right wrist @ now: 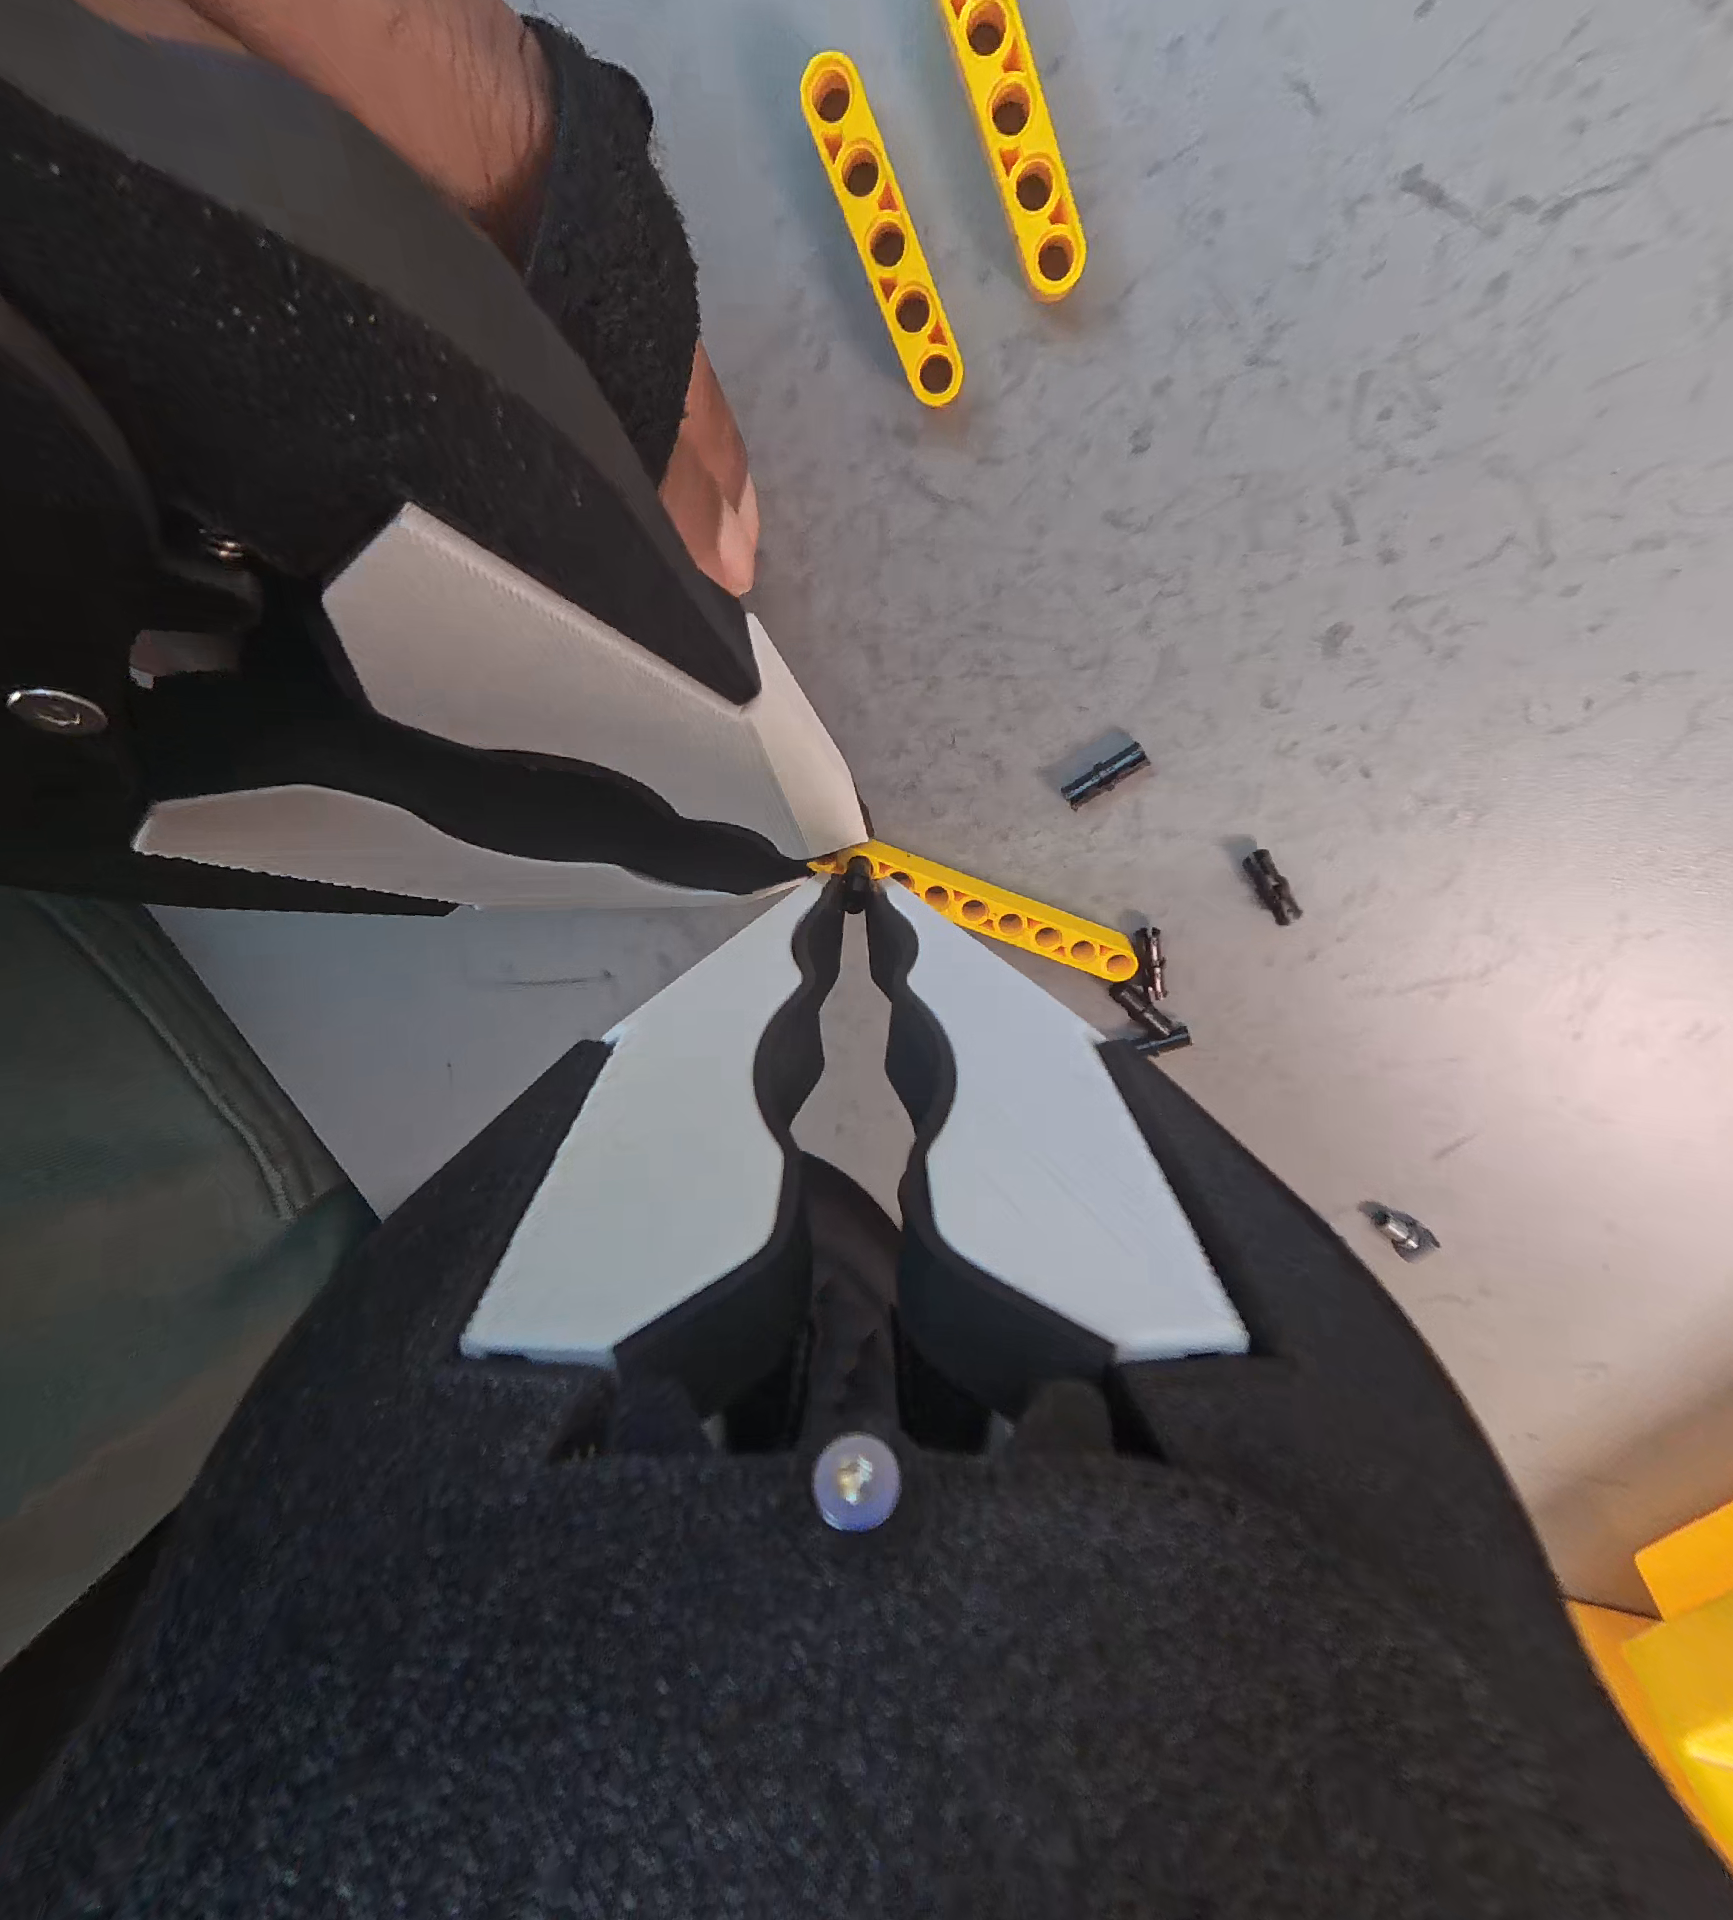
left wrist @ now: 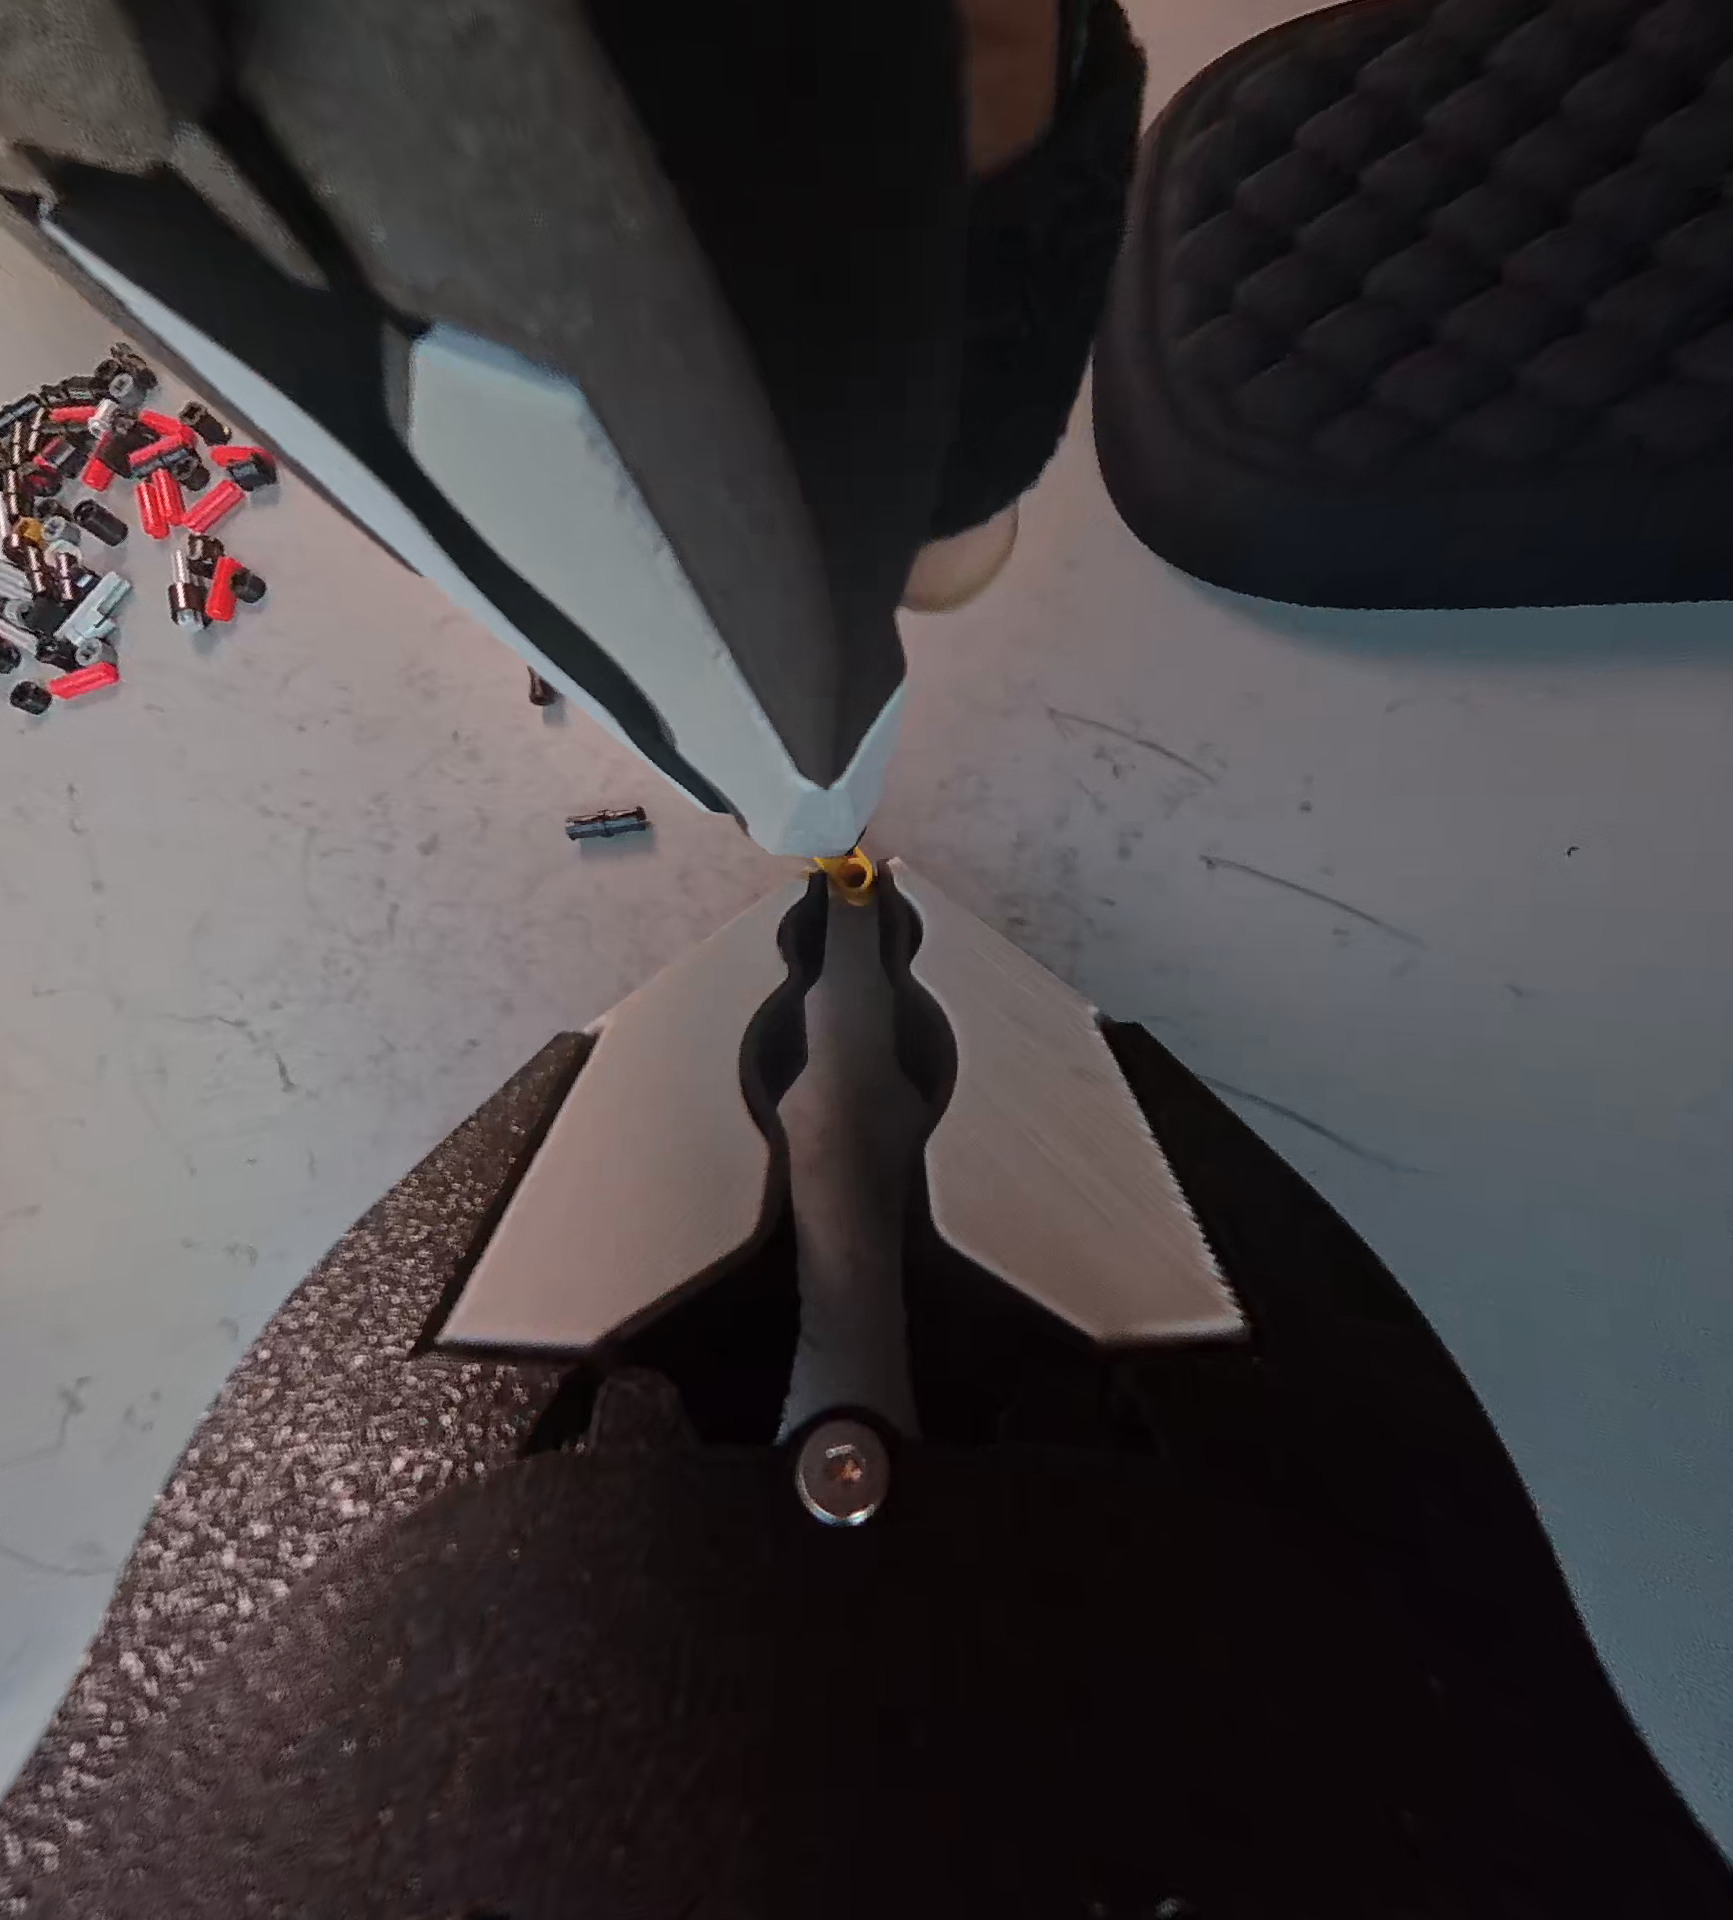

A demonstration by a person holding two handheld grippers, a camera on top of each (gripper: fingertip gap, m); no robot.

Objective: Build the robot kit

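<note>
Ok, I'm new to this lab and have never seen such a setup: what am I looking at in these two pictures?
No robot: a person holds a two-finger tool in each hand, each carrying a camera that looks forward along it. One picture comes from the left gripper, the other from the right gripper; each also shows the other tool. The left gripper pinches one end of a long yellow beam; the right gripper pinches a small black pin at that end. On the grey table lie two shorter yellow beams, loose black pins and a pile of red, black and grey parts.
</note>
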